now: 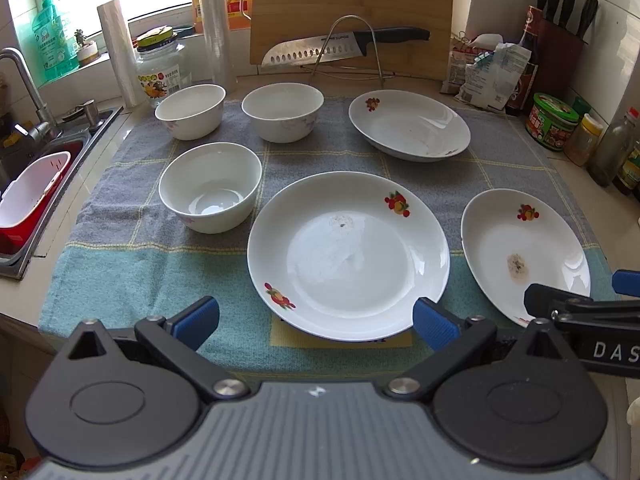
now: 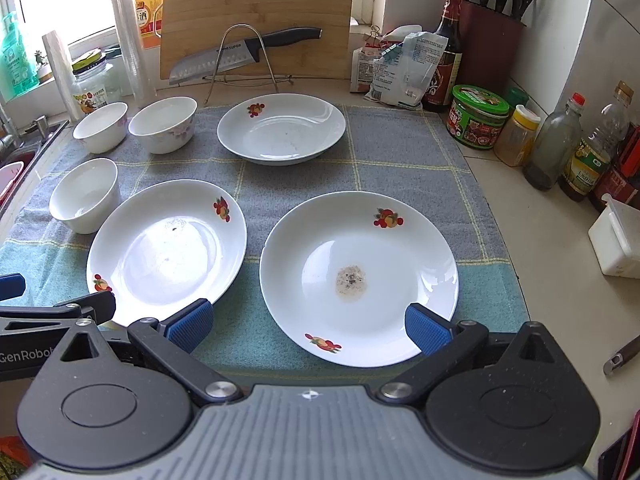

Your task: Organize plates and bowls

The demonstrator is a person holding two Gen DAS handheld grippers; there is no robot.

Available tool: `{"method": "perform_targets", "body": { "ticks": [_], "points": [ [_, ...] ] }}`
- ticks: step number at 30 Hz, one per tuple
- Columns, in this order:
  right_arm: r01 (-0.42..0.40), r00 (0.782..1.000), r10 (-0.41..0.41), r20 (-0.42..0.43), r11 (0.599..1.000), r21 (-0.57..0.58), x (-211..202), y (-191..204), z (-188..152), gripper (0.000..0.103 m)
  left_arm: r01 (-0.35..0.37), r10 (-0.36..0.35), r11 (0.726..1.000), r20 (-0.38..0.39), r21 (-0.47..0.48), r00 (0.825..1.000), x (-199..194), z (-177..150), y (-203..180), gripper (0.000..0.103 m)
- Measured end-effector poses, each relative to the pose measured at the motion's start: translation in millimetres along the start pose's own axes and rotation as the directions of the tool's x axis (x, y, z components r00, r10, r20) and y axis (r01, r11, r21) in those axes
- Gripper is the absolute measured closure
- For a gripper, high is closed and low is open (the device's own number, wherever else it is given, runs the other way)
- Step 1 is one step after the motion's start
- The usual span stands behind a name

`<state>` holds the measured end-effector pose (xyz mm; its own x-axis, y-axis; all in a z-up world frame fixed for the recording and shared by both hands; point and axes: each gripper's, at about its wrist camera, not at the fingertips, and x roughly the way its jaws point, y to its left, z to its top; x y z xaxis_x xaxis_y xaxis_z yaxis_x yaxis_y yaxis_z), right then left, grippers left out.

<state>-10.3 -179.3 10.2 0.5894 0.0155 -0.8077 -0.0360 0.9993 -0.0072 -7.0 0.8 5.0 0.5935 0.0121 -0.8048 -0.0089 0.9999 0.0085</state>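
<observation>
Three white plates with fruit prints lie on a checked cloth (image 1: 120,264): a near middle plate (image 1: 348,256), also in the right wrist view (image 2: 168,252), a stained right plate (image 1: 524,248) (image 2: 358,278), and a far plate (image 1: 408,126) (image 2: 280,130). Three white bowls stand at the left: near bowl (image 1: 210,192) (image 2: 84,196), far-left bowl (image 1: 190,111) (image 2: 101,126), far-middle bowl (image 1: 282,112) (image 2: 163,124). My left gripper (image 1: 316,324) is open and empty before the middle plate. My right gripper (image 2: 308,326) is open and empty, straddling the stained plate's near rim.
A sink (image 1: 24,184) with a red-and-white basket lies left of the cloth. A cutting board (image 1: 352,16) and a knife on a wire rack (image 1: 344,46) stand behind. Jars and bottles (image 2: 560,148) and a white box (image 2: 618,242) line the right counter.
</observation>
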Motion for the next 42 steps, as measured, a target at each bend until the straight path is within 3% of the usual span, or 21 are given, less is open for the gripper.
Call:
{"method": "perform_targets", "body": {
  "ticks": [31,42],
  "points": [
    [-0.015,0.999,0.016,0.044,1.000,-0.010,-1.4,-8.4,0.7,0.000,0.014,-0.014,1.000,0.012,-0.001,1.000,-2.5,5.4,-8.4,0.001],
    [-0.078,0.988,0.088,0.125,0.994,-0.078,-3.2,-26.4,-6.6,0.000,0.072,-0.069,0.997,0.080,-0.033,0.994,-5.1,5.5,-14.5,0.001]
  ]
}}
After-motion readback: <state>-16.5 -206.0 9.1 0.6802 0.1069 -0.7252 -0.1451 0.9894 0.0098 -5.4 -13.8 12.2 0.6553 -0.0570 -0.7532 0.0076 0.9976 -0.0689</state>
